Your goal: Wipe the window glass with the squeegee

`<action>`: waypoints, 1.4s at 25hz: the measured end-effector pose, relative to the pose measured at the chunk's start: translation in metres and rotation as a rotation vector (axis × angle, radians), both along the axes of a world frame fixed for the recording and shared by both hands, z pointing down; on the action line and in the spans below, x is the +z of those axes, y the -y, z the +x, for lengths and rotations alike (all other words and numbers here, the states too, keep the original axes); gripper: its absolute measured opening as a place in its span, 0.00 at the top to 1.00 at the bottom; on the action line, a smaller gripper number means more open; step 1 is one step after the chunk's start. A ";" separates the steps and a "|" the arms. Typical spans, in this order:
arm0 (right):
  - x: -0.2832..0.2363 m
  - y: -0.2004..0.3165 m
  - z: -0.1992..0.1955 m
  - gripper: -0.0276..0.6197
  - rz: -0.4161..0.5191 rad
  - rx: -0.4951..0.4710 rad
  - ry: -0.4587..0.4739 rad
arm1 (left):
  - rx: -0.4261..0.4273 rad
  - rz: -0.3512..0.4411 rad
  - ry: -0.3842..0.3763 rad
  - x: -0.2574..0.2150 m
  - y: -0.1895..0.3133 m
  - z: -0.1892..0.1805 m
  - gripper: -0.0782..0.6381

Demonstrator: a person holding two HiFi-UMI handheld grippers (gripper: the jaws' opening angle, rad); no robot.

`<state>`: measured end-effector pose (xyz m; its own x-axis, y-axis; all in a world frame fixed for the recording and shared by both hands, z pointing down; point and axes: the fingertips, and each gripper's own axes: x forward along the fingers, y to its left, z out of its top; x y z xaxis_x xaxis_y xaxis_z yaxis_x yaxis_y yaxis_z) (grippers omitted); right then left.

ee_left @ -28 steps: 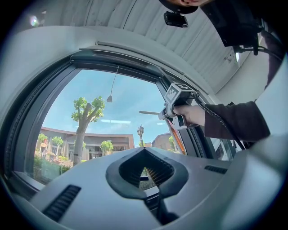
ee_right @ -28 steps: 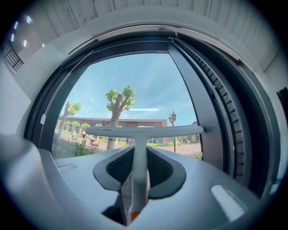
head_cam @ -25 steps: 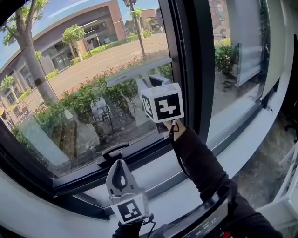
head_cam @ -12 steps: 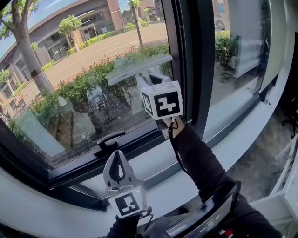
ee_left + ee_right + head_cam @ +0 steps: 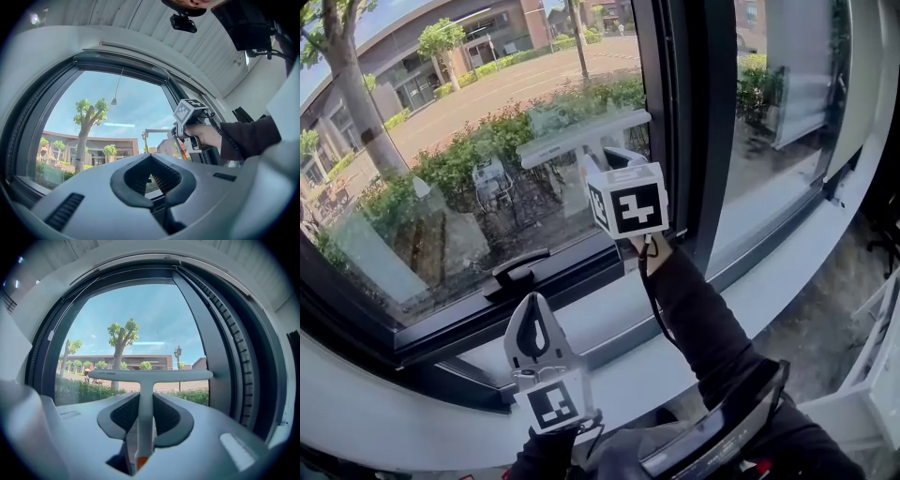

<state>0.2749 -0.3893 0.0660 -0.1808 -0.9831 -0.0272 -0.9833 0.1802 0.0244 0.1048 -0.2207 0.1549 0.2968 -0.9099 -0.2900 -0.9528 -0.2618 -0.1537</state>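
A white T-shaped squeegee [image 5: 581, 138] lies with its blade across the window glass [image 5: 431, 178], close to the dark centre post. My right gripper [image 5: 602, 167] is shut on its handle, pointing level at the pane. In the right gripper view the squeegee's handle [image 5: 146, 394] runs up between the jaws to the crossbar. My left gripper [image 5: 534, 307] hangs low over the white sill, shut with nothing in it. The left gripper view shows its jaws [image 5: 151, 179] closed, with the right gripper [image 5: 190, 116] and squeegee [image 5: 157, 131] further off.
A dark window handle [image 5: 517, 271] sits on the lower frame below the squeegee. The thick dark post [image 5: 684, 122] splits this pane from the right one. The white sill [image 5: 609, 323] runs along the bottom. Trees, hedges and a brick building show outside.
The right gripper has drawn the squeegee down the glass, nearer the window handle. The left gripper has stayed in place.
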 end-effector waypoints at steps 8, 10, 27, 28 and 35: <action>0.019 -0.005 0.003 0.83 -0.038 -0.006 -0.004 | 0.008 -0.011 0.004 0.005 -0.003 0.005 0.90; 0.018 -0.006 0.002 0.83 -0.049 -0.011 -0.008 | 0.011 -0.016 0.002 0.006 -0.004 0.005 0.90; 0.042 -0.003 0.002 0.83 -0.172 -0.010 -0.035 | 0.030 -0.026 -0.017 0.014 -0.004 0.006 0.90; 0.045 -0.003 0.003 0.83 -0.178 -0.009 -0.036 | 0.030 -0.028 -0.018 0.014 -0.004 0.006 0.90; 0.066 -0.003 0.003 0.83 -0.213 0.000 -0.039 | 0.047 -0.038 -0.024 0.017 -0.003 0.008 0.90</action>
<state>0.2783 -0.3866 0.1323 -0.1778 -0.9659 0.1883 -0.9824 0.1854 0.0235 0.1125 -0.2179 0.1723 0.3331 -0.9054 -0.2634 -0.9425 -0.3117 -0.1204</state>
